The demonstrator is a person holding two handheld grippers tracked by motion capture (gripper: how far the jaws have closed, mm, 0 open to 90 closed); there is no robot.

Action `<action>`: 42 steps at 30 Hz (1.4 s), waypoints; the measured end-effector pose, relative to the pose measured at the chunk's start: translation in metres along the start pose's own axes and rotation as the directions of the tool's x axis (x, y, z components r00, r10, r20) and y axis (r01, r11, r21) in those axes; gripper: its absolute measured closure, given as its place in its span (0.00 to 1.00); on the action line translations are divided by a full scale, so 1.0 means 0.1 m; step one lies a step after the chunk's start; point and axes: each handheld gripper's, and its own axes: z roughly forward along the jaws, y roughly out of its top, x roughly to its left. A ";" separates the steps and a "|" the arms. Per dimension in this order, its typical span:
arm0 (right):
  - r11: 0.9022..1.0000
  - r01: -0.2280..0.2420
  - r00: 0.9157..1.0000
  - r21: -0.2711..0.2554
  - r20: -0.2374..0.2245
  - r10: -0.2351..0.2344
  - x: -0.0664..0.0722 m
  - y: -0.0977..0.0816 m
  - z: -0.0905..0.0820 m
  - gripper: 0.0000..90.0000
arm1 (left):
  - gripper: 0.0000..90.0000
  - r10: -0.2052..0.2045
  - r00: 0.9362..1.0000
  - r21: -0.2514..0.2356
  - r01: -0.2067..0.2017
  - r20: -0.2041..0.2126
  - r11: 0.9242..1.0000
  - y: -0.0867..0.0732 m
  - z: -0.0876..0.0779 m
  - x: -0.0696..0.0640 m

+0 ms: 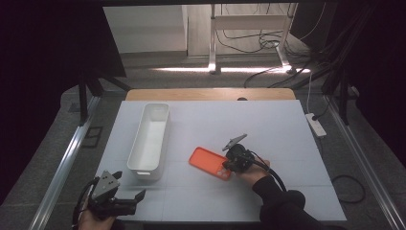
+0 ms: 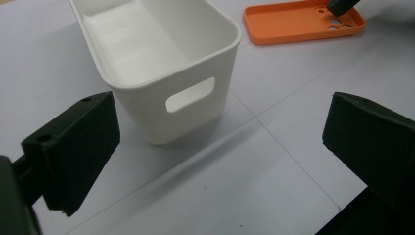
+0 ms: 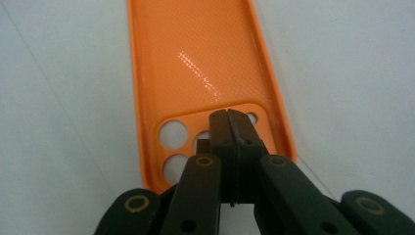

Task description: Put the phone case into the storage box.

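Right tool [image 1: 231,163]: my jaws are pressed together with nothing between them, tips over the camera-cutout end of the orange phone case [image 1: 209,163]; whether they touch it I cannot tell.
Orange phone case: lies flat, inner side up, on the white counter [image 1: 268,129], right of the white bin [image 1: 149,141].
Left tool [image 1: 128,203]: my jaws stand wide apart, empty, at the counter's near left edge, just short of the bin's handle-slot end.
White bin: upright, empty.
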 end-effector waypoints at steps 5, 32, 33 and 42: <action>1.000 -0.010 1.000 -0.008 0.016 0.010 -0.07 0.01 0.02 0.99 | 0.02 0.001 1.000 0.003 -0.001 0.002 1.000 0.00 0.00 0.00; 0.999 0.013 0.998 -0.038 0.061 -0.010 -0.32 0.16 0.13 0.99 | 0.02 -0.004 1.000 0.004 0.004 0.004 1.000 0.01 0.01 0.01; 0.999 0.011 0.998 -0.038 0.059 -0.008 -0.32 0.16 0.13 0.99 | 0.02 -0.005 1.000 0.004 0.005 0.004 1.000 0.01 0.01 0.01; 0.998 0.031 0.999 -0.061 -0.035 -0.033 -0.04 0.28 0.12 0.99 | 0.02 -0.005 1.000 0.003 0.005 0.004 1.000 0.01 0.01 0.01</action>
